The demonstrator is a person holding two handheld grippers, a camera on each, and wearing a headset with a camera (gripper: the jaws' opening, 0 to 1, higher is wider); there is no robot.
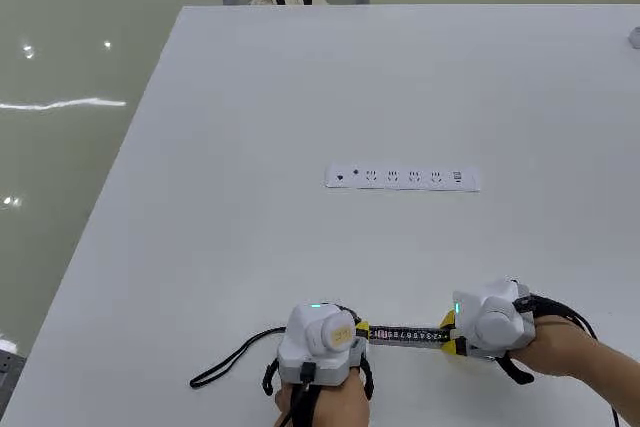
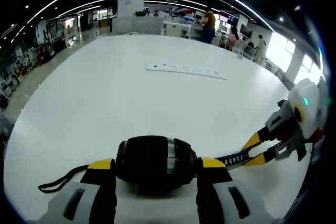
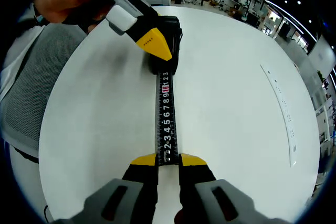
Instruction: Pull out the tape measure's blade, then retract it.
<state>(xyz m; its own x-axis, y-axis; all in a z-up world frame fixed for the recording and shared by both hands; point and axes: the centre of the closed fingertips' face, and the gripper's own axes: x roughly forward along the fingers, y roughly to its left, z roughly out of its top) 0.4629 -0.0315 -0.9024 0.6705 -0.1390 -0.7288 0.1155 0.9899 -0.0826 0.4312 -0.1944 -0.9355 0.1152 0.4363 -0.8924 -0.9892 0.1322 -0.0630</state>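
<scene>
White table (image 1: 400, 87) under rows of ceiling lights, with glossy pale-green floor (image 1: 70, 97) off its left side. Open office beyond the far edge, people (image 2: 207, 24) standing there, seen from the left gripper view. Power strip (image 1: 402, 178) flat at mid-table, well apart from the work.

Close to the near edge, black case (image 2: 156, 153) of the tape measure, low on the table. Clamped by left gripper (image 2: 156, 165), yellow fingertips (image 2: 102, 163) pressed against its two sides. Black strap (image 1: 230, 362) trailing from that end, looping leftward across the tabletop.

Drawn out of the case toward the right, blade (image 3: 166, 114): black, white numerals with one red mark, straight and level, close over the table. Spans the short gap between the two grippers in the head view.

Right gripper (image 3: 168, 159) at the blade's free end, pointing along the blade toward the case. Yellow tips drawn in close on either side of that end, pinching it. Seen from the left gripper view, the same tips closing on the blade at the right edge.

Both grippers side by side at the bottom of the head view, left one over the case, right one near the blade's tip.
</scene>
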